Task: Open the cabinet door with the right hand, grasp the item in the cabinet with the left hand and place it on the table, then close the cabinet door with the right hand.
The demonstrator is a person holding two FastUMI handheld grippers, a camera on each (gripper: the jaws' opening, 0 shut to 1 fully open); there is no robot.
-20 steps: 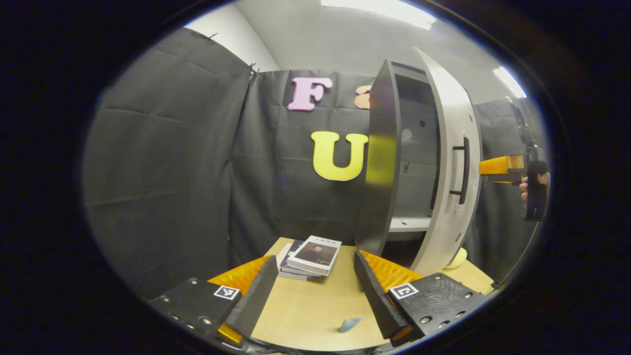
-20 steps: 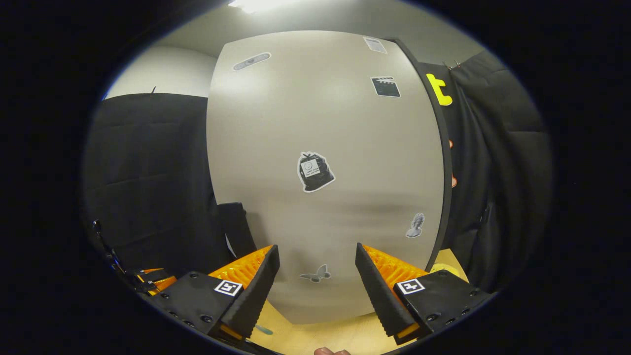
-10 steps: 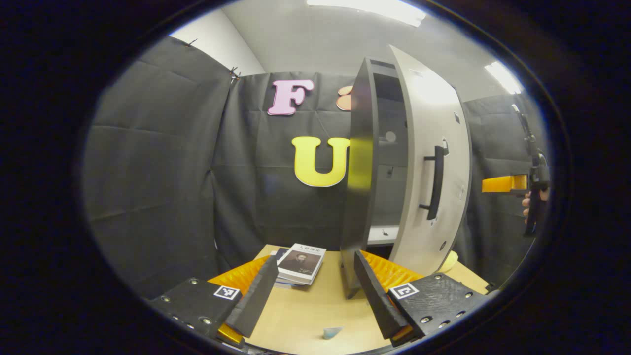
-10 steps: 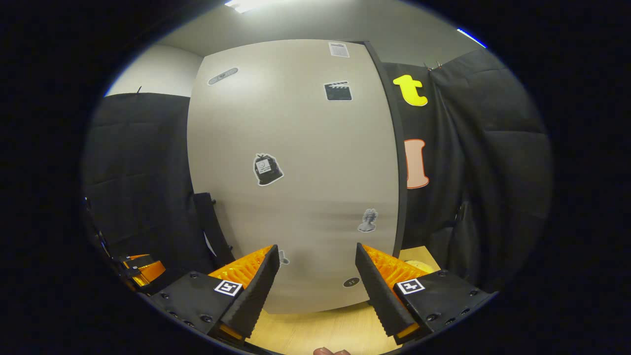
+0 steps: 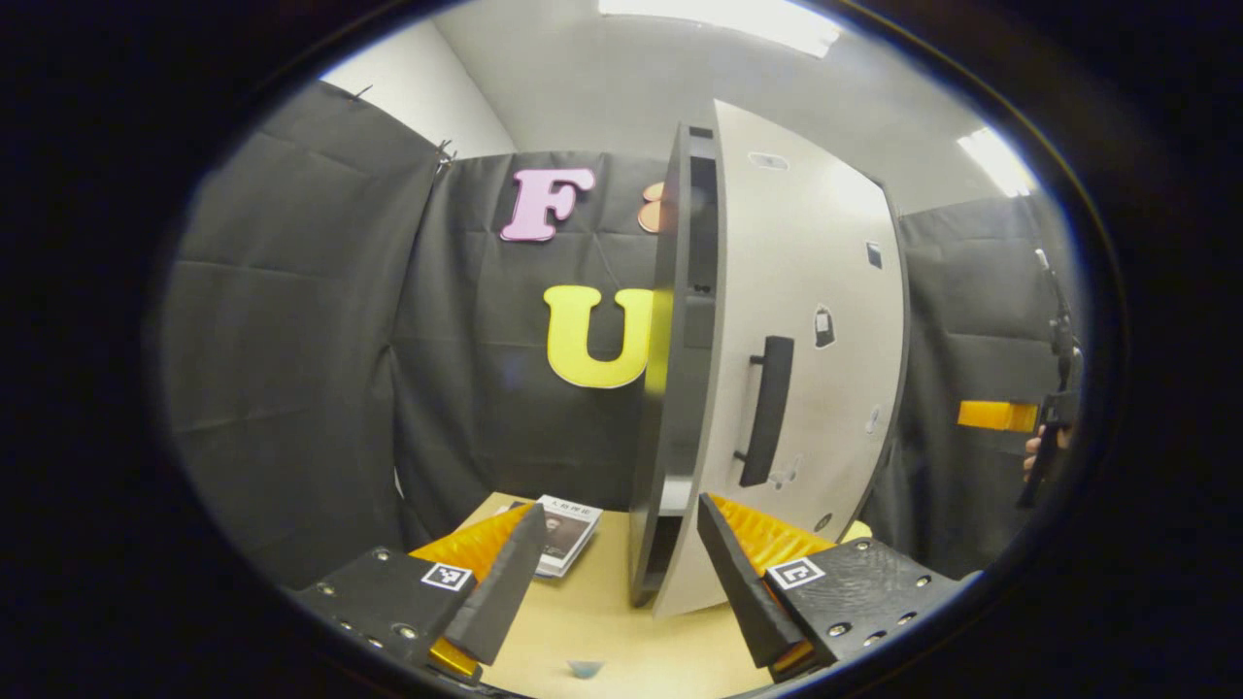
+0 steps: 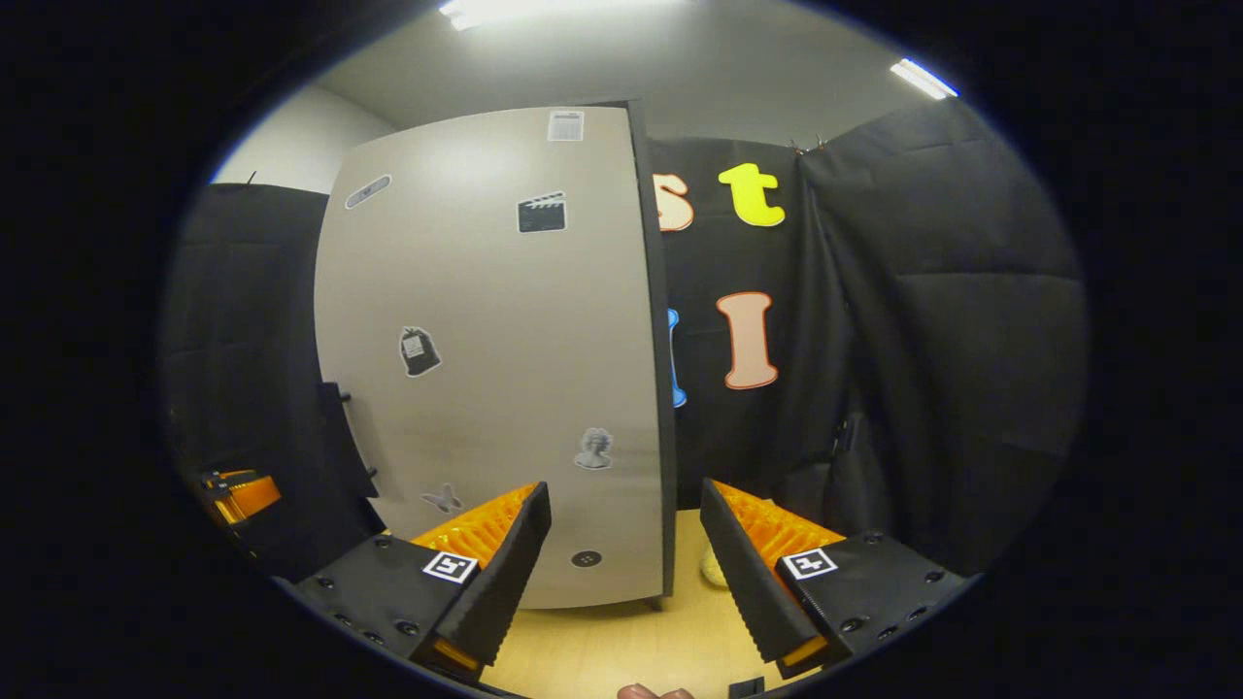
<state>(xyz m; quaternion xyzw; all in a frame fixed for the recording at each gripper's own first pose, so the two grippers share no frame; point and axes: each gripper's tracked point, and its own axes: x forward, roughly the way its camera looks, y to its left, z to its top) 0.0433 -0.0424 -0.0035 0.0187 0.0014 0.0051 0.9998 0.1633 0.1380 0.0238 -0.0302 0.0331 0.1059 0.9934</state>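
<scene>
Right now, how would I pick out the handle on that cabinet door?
Find the tall cabinet standing on the wooden table. Its pale grey door carries small stickers. The handle is the dark vertical bar near the door's free edge, raised on two short posts, unlike the flat stickers.

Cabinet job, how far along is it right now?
Mostly done: both the left gripper and the right gripper are open and hold nothing. The cabinet door is nearly shut, a narrow gap left beside its handle. Which thing on the table came out, I cannot tell.
</scene>
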